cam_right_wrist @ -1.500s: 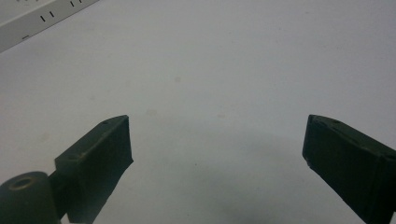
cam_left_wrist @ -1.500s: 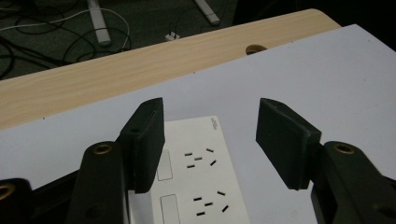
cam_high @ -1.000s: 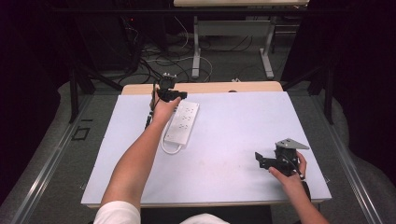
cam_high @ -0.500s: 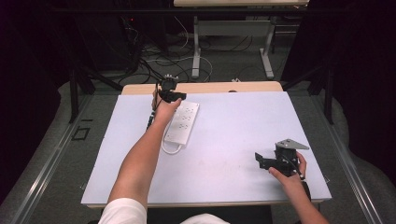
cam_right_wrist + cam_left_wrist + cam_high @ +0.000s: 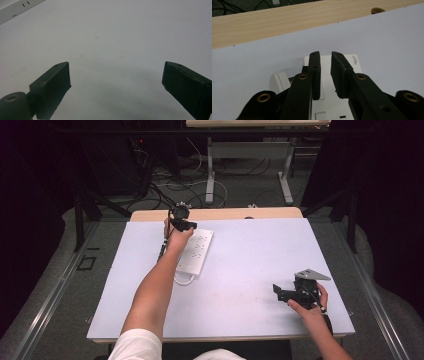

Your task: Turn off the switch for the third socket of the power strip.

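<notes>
I count one white power strip (image 5: pixel 195 251), two grippers, and one white sheet (image 5: pixel 250 270) that covers the table. The power strip lies flat on the far left part of the sheet, with its long side running from near to far, and one white cable (image 5: pixel 184 279) leaves its near end in a small loop. Behind the sheet I see one bare strip of wooden table edge (image 5: pixel 287 20).

My left gripper (image 5: pixel 325 72) is over the far end of the power strip, pointing down at it. Its jaws have just been closing, and now only a narrow gap stays between them. In the left gripper view the white body of the strip shows through this gap, but I cannot tell if the pads press on anything, so I do not say that they hold it.

My right gripper (image 5: pixel 116 82) rests low over the near right part of the sheet, well apart from the power strip. Its jaws stand wide apart with only bare sheet between them. One corner of the strip (image 5: pixel 15 8) shows at the top left of the right gripper view.

I see no container here.
</notes>
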